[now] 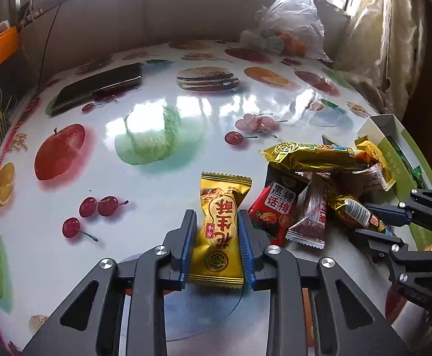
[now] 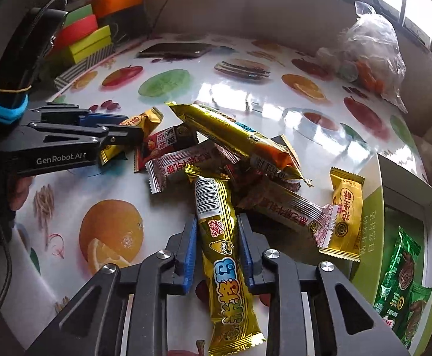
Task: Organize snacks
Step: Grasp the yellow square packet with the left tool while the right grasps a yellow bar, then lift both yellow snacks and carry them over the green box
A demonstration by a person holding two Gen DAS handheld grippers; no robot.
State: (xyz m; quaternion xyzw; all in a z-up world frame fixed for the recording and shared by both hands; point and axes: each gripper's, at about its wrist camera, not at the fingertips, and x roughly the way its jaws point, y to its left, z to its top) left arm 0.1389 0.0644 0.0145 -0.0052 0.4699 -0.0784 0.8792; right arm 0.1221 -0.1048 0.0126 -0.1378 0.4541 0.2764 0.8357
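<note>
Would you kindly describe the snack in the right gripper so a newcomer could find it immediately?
On the fruit-print table, find the snack pile beside the green-and-white box. The long gold stick points from it toward the camera, clamped in the right gripper. Only it shows a white barcode and blue lettering.

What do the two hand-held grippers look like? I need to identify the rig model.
Both match: the left hand-held gripper and right hand-held gripper have black skeletal linkage arms with triangular cutouts, silver pivot bolts and ribbed blue finger pads. The left body reads "GenRobot.AI" in white, with blue bands and a black cable.
</note>
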